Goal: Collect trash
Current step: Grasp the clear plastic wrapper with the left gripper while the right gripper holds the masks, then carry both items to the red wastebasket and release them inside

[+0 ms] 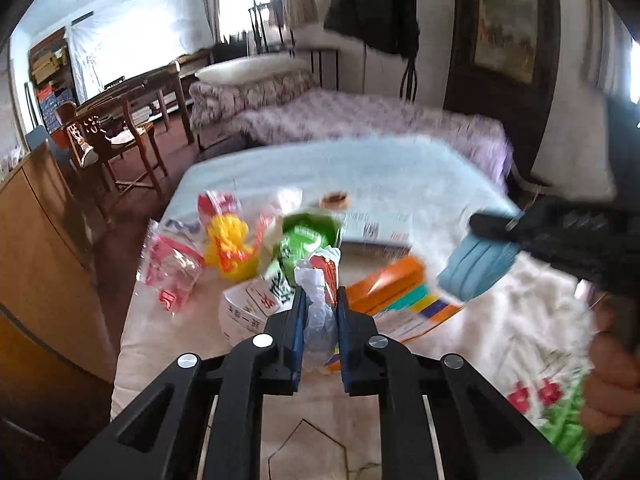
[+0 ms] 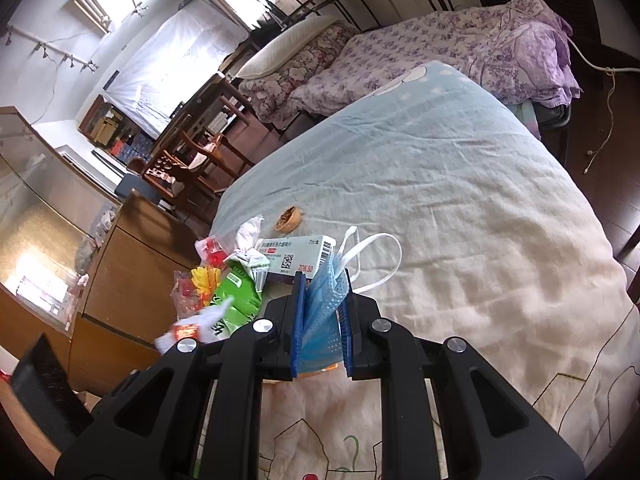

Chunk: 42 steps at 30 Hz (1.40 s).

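Note:
My left gripper (image 1: 319, 300) is shut on a crumpled clear plastic wrapper (image 1: 316, 300) with a red-orange end, held above the bed. My right gripper (image 2: 322, 280) is shut on a blue face mask (image 2: 326, 304) with white ear loops; it also shows at the right of the left wrist view (image 1: 474, 268), lifted above the cloth. Trash lies in a pile on the bed: a green packet (image 1: 306, 240), a yellow and red wrapper (image 1: 230, 248), a clear red-printed bag (image 1: 170, 268), a white medicine box (image 2: 296, 258), an orange box (image 1: 390, 286) and a walnut shell half (image 2: 289, 219).
The pile lies near the left edge of the bed's blue and cream cloth (image 2: 460, 200). A wooden cabinet (image 2: 132, 264) stands close to that edge. A second bed with a purple floral cover (image 2: 440, 40) is behind. Wooden chairs and a table (image 1: 120, 128) stand at the far left.

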{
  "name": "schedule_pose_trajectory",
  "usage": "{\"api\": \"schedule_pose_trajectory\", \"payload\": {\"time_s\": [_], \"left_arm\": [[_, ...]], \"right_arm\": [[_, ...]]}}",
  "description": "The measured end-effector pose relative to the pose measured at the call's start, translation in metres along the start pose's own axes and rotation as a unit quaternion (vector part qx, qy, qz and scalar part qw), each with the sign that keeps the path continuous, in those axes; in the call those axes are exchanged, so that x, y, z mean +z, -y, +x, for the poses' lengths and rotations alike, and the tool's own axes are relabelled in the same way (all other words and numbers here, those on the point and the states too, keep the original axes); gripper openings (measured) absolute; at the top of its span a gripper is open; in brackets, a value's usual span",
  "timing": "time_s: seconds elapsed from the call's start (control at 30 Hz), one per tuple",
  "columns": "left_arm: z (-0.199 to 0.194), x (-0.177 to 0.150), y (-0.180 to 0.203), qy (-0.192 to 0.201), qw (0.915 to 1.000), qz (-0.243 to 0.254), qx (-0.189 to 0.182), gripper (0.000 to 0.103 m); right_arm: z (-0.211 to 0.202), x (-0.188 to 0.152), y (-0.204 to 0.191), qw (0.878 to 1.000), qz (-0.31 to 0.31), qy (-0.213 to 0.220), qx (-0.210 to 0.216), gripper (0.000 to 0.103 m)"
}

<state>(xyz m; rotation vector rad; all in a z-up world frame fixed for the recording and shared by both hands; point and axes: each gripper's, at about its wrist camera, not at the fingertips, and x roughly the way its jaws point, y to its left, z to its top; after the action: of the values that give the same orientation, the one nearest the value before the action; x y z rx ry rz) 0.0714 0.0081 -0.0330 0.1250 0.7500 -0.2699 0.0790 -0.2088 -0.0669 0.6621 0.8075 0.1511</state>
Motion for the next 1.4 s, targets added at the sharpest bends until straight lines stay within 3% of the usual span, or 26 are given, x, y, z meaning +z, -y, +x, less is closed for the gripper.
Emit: {"api": "schedule_pose_trajectory", "payload": {"time_s": [0.27,0.53,0.83,1.17,1.4], "left_arm": [[-0.038,-0.008,-0.023,0.029,0.9973,-0.057,-0.036,0.015],[-0.079,-0.035,-0.048,0.035,0.9928,-0.102,-0.052,0.015],[-0.137,-0.075,-0.087,0.042,0.9929,-0.111,0.009,0.015],[-0.199,-0.131,-0.155,0.052,0.9838,-0.158,0.067,0.015],[-0.215,-0.181,-0.198,0.038,0.9744,-0.201,0.093,0.015]], "right_arm": [[-0.016,-0.007,-0.015,0.999,-0.031,0.015,0.02,0.018],[-0.035,-0.045,-0.038,0.994,-0.101,0.03,0.0,0.018],[-0.066,-0.089,-0.08,0.986,-0.161,0.046,-0.004,0.018],[-0.099,-0.136,-0.154,0.968,-0.244,0.052,0.026,0.018],[-0.097,-0.167,-0.196,0.957,-0.285,0.02,0.047,0.018]]}}
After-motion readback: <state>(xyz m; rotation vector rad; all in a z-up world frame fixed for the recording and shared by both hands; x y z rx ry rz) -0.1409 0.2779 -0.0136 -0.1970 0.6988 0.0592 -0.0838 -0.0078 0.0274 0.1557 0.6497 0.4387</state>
